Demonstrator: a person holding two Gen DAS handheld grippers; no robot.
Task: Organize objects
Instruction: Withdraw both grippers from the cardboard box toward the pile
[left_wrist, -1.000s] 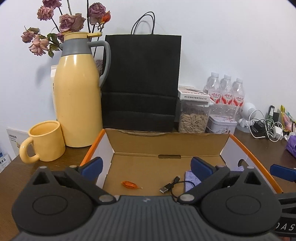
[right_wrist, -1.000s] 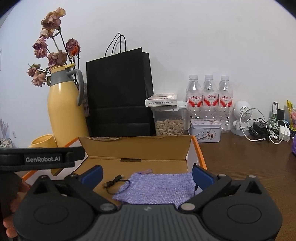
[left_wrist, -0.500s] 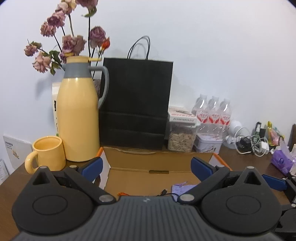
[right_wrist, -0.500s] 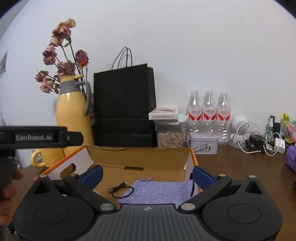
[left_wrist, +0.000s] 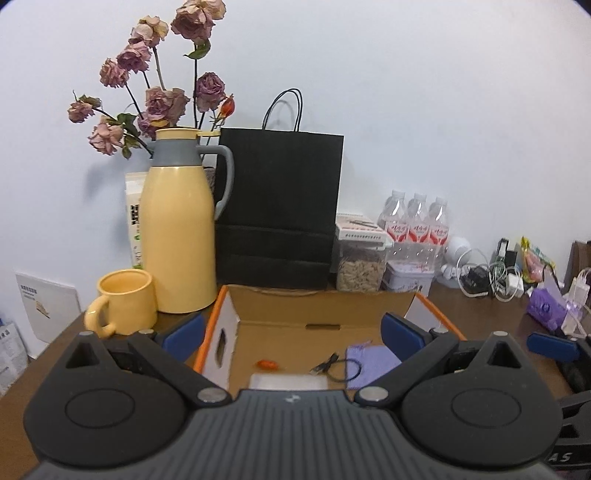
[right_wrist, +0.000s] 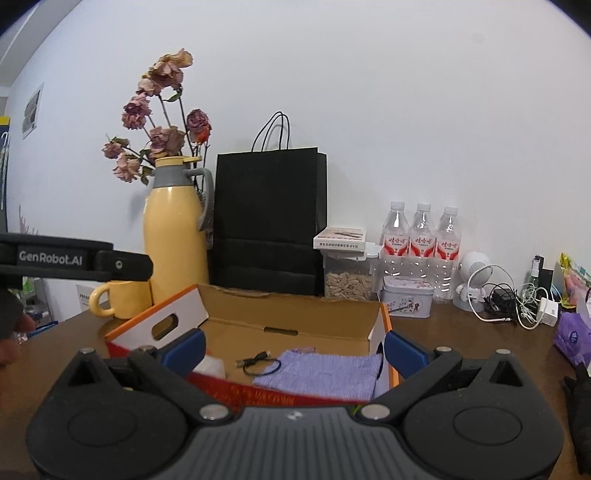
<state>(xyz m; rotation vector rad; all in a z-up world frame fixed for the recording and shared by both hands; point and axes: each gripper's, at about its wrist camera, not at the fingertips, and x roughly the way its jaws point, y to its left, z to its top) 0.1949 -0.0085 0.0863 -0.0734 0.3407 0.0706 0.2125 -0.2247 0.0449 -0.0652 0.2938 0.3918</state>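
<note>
Two grippers hang wide open and empty in front of the cardboard box (left_wrist: 325, 302): the left gripper (left_wrist: 293, 334) and the right gripper (right_wrist: 295, 349), each filling the lower half of its own view. Judging from this, the items are already boxed and the step in hand looks like backing off or picking the next thing. To do it well, keep both fingers above the orange rim and clear of the upright flaps, so the box is not dragged across the worktop (right_wrist: 461, 332). In the left view the small orange item (left_wrist: 267, 364) lies low centre, the black cable (left_wrist: 334, 365) right of it, the purple cloth (left_wrist: 369, 363) further right, all between the fingers and beyond them.
</note>
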